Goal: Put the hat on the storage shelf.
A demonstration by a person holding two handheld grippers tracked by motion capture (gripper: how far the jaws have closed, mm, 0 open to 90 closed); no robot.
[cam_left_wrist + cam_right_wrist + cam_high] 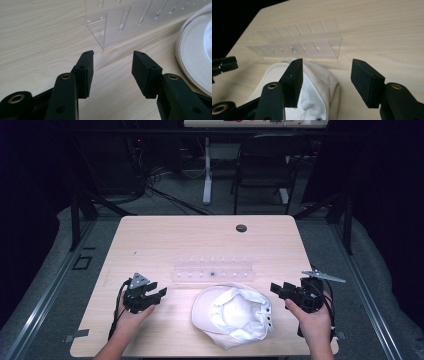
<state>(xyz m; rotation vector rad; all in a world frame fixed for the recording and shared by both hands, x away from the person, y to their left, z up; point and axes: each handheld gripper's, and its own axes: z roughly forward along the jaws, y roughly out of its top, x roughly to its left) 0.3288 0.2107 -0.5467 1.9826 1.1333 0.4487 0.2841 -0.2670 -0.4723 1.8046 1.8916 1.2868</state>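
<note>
Cap (234,315): lay upside down on the table (165,240), near the front edge, between the two grippers.
Left gripper (156,296): jaws stood apart, nothing between them, left of the cap.
Right gripper (278,289): jaws stood wide apart, empty, just right of the cap.
Clear rack (212,270): stood just behind the cap.

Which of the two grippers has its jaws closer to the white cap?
The right gripper: in its own view its jaws stand just over the cap. The left gripper sits farther off, with bare table between.
</note>
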